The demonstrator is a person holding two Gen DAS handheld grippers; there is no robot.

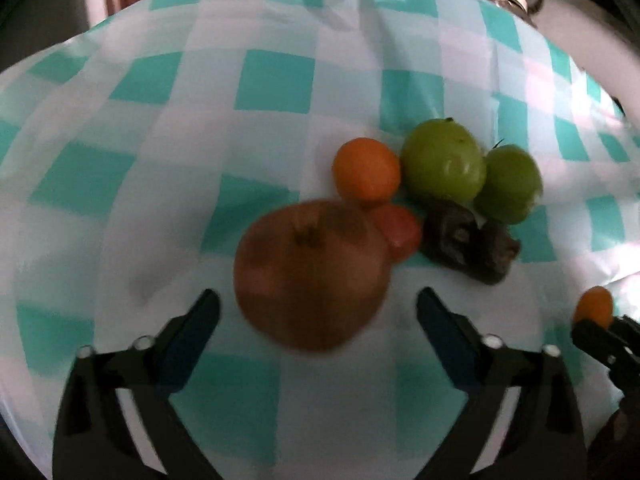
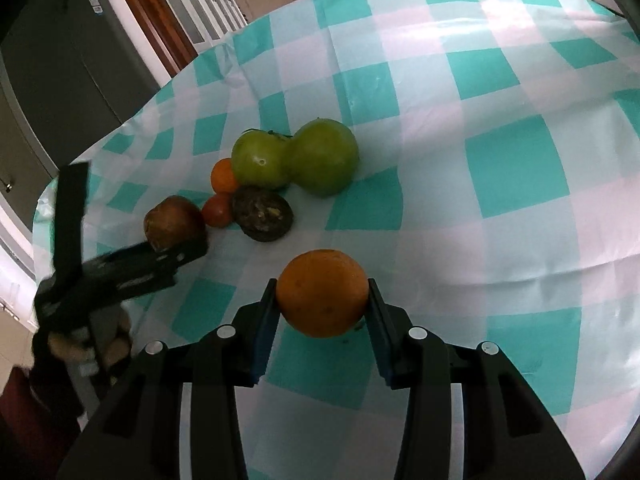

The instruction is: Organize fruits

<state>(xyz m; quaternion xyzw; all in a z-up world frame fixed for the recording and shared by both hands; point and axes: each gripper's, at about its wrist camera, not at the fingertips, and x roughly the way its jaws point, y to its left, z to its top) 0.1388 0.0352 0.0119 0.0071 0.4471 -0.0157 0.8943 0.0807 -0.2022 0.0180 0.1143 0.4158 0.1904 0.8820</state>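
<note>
The right gripper (image 2: pixel 322 300) clamps an orange (image 2: pixel 322 293) above the desk (image 2: pixel 520 240), ready to join the pile. The left gripper (image 1: pixel 318 304) straddles the brown fruit (image 1: pixel 310 276), pads not pressing. Beyond it crowd a tomato (image 1: pixel 400 228), a small orange (image 1: pixel 366 170) and two green fruits (image 1: pixel 442 160).

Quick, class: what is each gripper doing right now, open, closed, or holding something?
Left gripper: open, jaws either side of the brown fruit, not gripping.
Right gripper: closed on the orange.
</note>
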